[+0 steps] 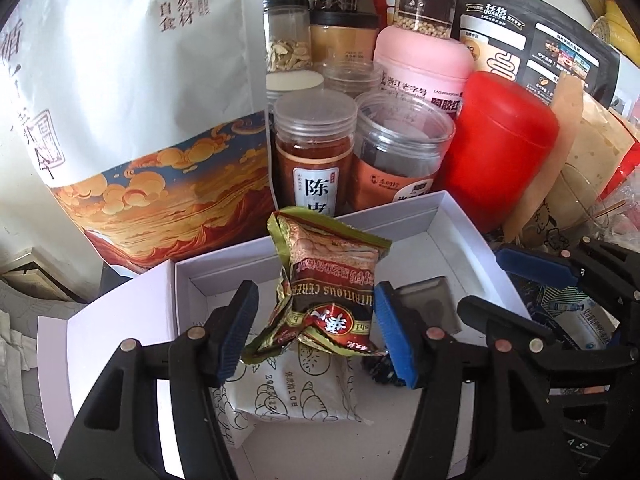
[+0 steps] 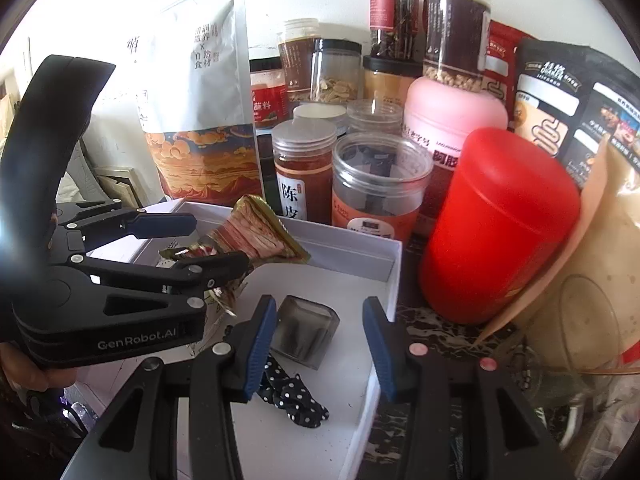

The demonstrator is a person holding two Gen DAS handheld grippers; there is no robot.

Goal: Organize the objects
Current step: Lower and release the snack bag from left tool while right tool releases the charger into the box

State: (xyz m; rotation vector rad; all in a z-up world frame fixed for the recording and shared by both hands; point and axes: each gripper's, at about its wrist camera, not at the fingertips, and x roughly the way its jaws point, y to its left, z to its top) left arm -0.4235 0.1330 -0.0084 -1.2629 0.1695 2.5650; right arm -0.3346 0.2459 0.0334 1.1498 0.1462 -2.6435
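Note:
A green-and-red snack packet (image 1: 328,280) stands tilted inside the white open box (image 1: 224,254), over a white pastry packet (image 1: 296,392). My left gripper (image 1: 318,334) is open around the snack packet; a gap shows at the left pad and the right pad sits close against it. The right wrist view has this gripper (image 2: 200,240) at the left, with the snack packet (image 2: 260,232) between its fingers. My right gripper (image 2: 320,346) hangs open over the box (image 2: 352,248), above a grey translucent block (image 2: 306,332) and a polka-dot cloth (image 2: 292,396), with nothing gripped.
Behind the box stands a crowd of clear jars (image 1: 314,148), a red canister (image 1: 500,144), a pink canister (image 1: 424,60), a large white pouch (image 1: 132,100) and a black Quaker bag (image 1: 532,40). Paper bags and wrappers (image 2: 592,280) pile up at the right.

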